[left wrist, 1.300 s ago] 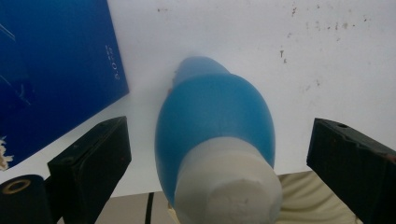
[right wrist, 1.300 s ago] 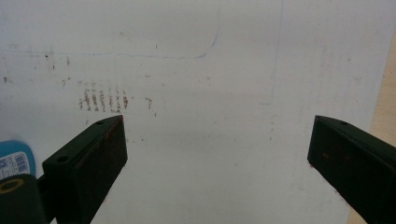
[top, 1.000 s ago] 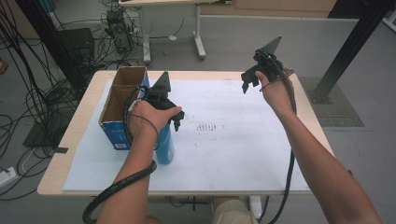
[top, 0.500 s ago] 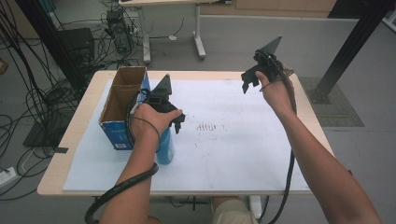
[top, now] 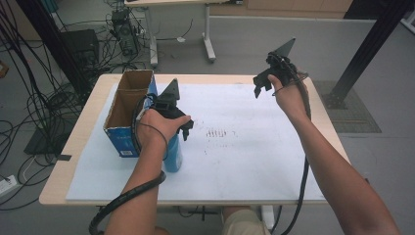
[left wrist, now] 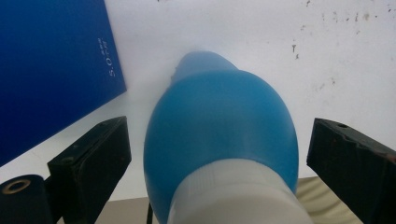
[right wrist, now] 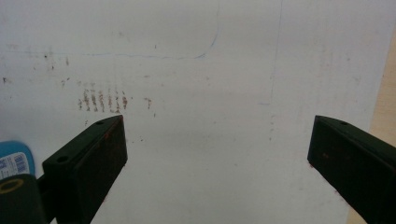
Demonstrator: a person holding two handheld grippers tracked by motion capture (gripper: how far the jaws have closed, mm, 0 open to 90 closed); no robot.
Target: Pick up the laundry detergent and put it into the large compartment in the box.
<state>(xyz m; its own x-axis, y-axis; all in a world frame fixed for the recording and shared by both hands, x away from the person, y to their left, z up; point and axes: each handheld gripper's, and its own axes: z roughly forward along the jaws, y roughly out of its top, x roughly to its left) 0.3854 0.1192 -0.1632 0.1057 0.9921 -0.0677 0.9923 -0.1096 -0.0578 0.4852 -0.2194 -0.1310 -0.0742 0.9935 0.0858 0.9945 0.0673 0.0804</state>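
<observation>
A blue bottle (top: 172, 155) with a white cap (left wrist: 236, 193) stands upright on the white sheet (top: 235, 147), right beside a blue cardboard box (top: 128, 112). My left gripper (top: 183, 129) hovers just above the bottle. In the left gripper view the jaws stand wide apart on either side of the bottle (left wrist: 219, 121) without touching it. My right gripper (top: 264, 84) is held up over the far right part of the table, open, with nothing between its fingers; its view looks down on the bare sheet (right wrist: 210, 93).
The open-topped box has a brown inside and sits at the sheet's left edge. Faint dark marks (top: 218, 133) dot the sheet's middle. Beyond the wooden table (top: 63, 161) are cables, equipment and a black post (top: 362, 54) on the floor.
The left hand and gripper have shifted very slightly above the bottle. The right gripper has stayed where it was.
</observation>
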